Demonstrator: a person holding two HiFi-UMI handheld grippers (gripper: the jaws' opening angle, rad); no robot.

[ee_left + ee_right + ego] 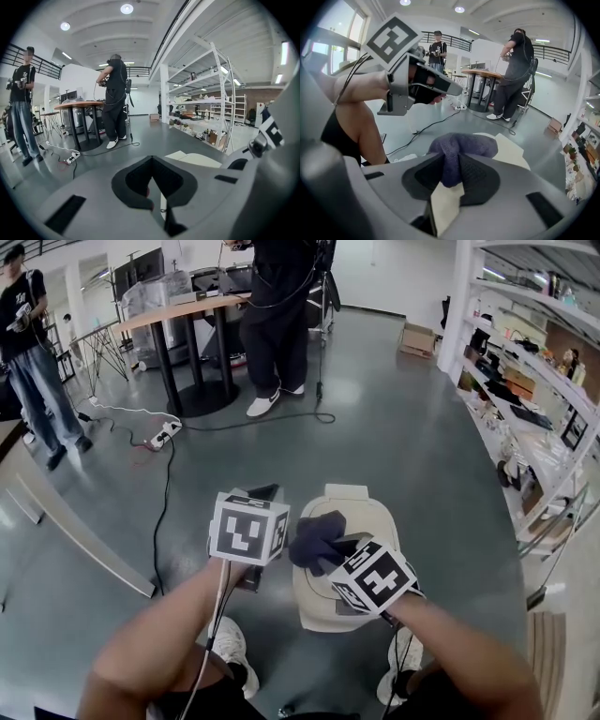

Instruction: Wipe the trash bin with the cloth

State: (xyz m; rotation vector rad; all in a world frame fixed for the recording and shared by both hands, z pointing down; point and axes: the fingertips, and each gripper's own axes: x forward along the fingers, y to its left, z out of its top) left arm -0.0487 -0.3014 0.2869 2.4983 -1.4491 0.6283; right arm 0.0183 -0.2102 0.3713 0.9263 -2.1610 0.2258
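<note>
**Head view: cloth is over the bin lid**

The cream trash bin point(367, 517) stands on the floor right by the person's shoes. The right hand-held gripper point(328, 554) is clamped on a dark blue cloth point(314, 534), which is bunched over the left part of the bin's lid. I honestly can't tell if it's pressing down. The right gripper view shows the cloth pinched between the pads, with the lid just behind it. The left hand-held gripper point(264, 492) hangs just left of the bin with its jaws closed on nothing. Beyond the bin, two people stand near a round counter point(183, 310), and shelves point(525, 381) run along the bin's right side.
</note>
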